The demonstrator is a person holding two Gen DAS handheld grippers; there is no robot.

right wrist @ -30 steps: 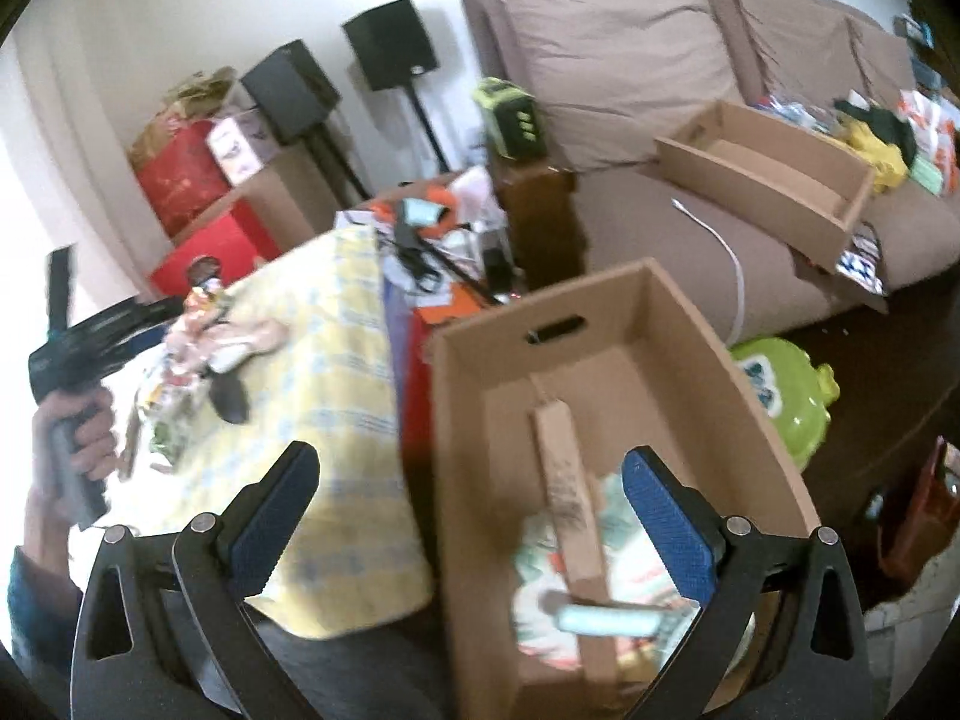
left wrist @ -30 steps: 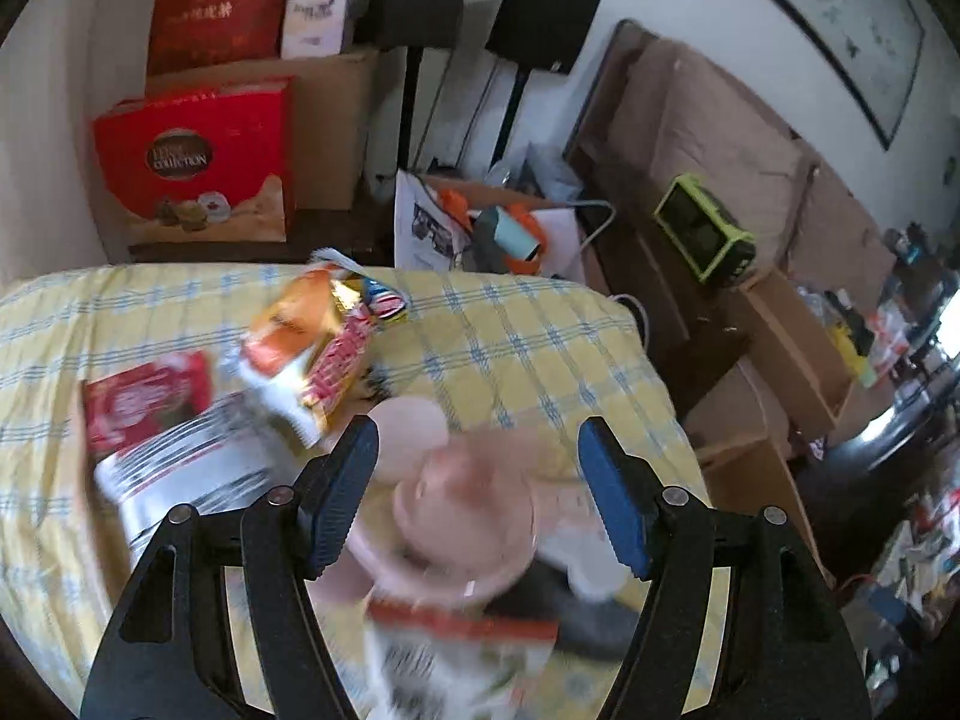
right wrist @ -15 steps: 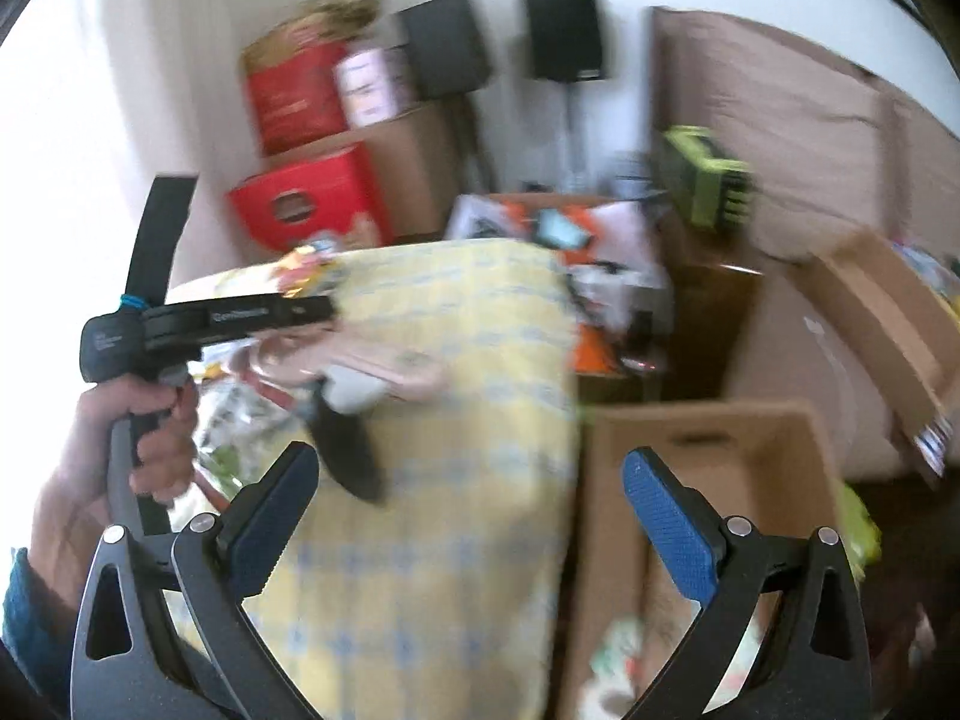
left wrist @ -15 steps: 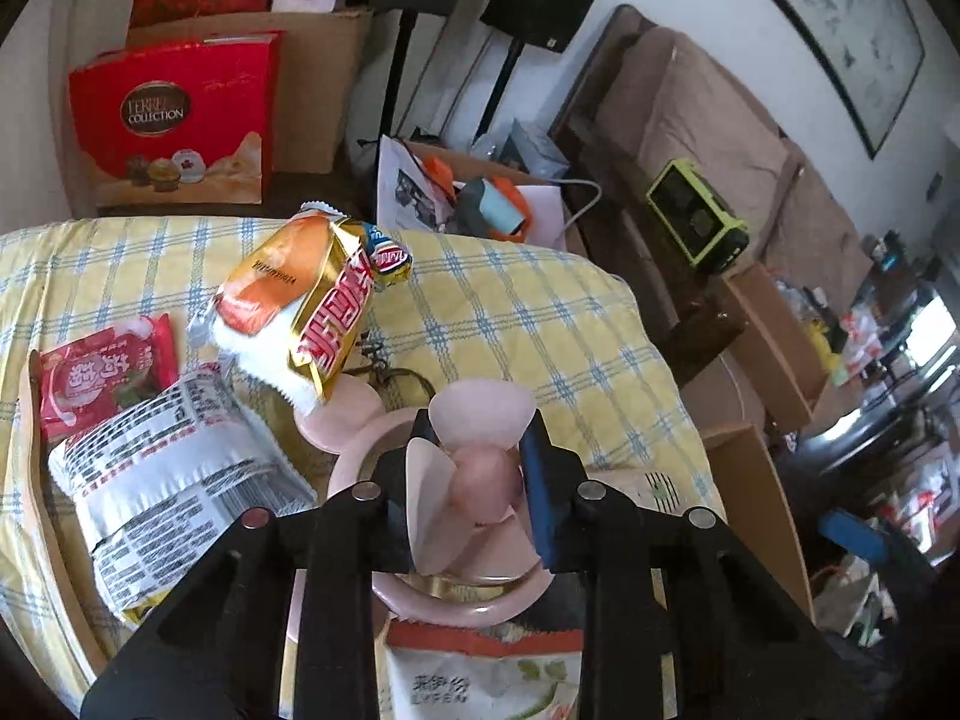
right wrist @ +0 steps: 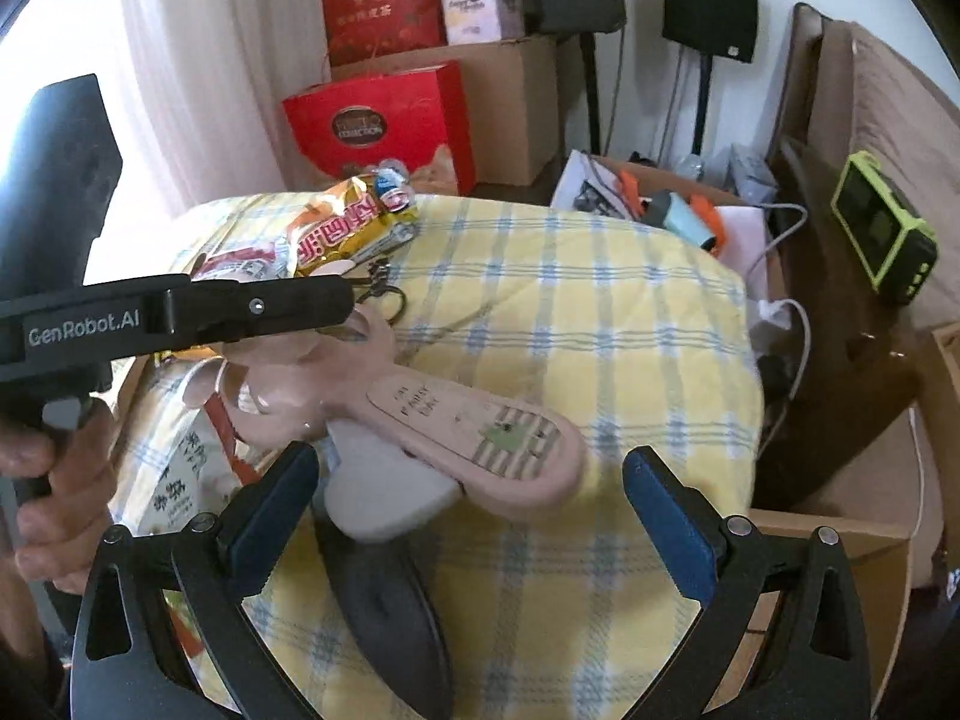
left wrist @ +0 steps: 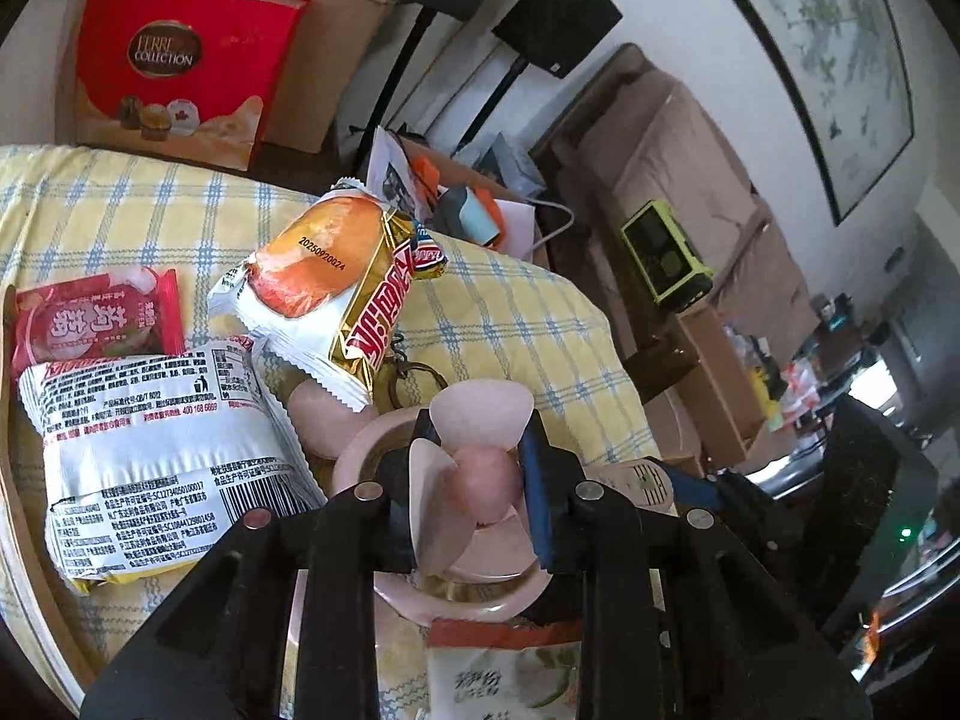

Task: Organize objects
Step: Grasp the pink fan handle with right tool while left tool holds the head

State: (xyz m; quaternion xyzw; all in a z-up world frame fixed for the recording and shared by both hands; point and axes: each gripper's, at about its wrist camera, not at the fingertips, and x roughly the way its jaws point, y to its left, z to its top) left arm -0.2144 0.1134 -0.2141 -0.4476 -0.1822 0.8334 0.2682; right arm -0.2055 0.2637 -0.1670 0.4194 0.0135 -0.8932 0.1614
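Over the yellow checked table [right wrist: 600,312], the left gripper [left wrist: 474,480] pinches the pink fan [left wrist: 480,474] by its blades; near it, the right gripper [right wrist: 468,516] hovers, fingers wide and empty.

Behind my table I see a red chocolate gift box [left wrist: 171,69] at eleven o'clock, leaning on a cardboard carton [right wrist: 510,102]. A black speaker on a stand [right wrist: 708,3] sits at one o'clock, a lime-green device [right wrist: 882,234] at three beside the brown sofa [left wrist: 678,150].
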